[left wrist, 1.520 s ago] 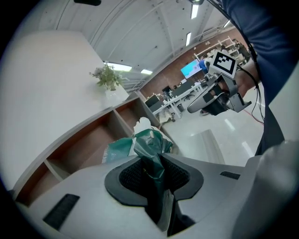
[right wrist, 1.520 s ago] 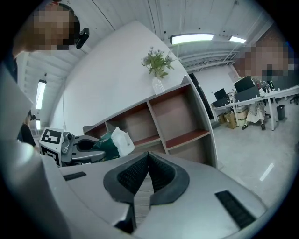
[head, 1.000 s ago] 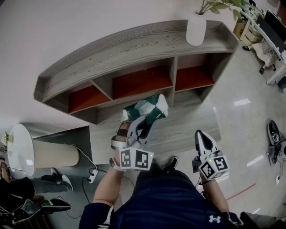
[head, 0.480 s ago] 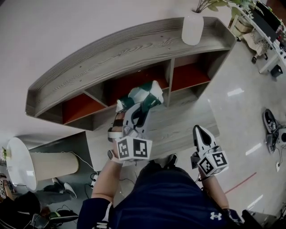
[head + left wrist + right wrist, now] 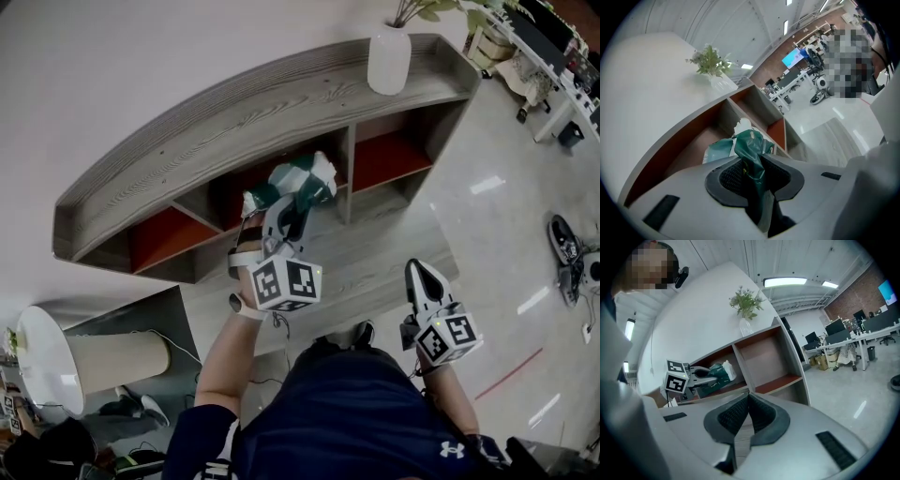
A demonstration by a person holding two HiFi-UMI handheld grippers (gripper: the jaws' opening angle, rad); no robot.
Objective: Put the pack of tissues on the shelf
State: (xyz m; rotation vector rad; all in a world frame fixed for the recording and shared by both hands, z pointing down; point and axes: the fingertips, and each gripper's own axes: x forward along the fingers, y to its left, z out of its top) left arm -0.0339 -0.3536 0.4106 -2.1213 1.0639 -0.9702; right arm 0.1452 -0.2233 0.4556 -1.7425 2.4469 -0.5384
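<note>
The pack of tissues is green and white, in a crinkled plastic wrapper. My left gripper is shut on the wrapper's near end and holds the pack in the air at the mouth of the middle compartment of the grey wooden shelf. In the right gripper view the pack hangs just in front of that red-brown compartment. My right gripper stays low at the right, away from the shelf, its pads shut with nothing between them.
A white vase with a green plant stands on the shelf's top at the right. The side compartments show no contents. A round white table is at the lower left; shoes lie on the floor at the right.
My left gripper has carried the pack forward toward the shelf, from over the floor to the middle compartment's mouth. The right gripper has stayed about where it was.
</note>
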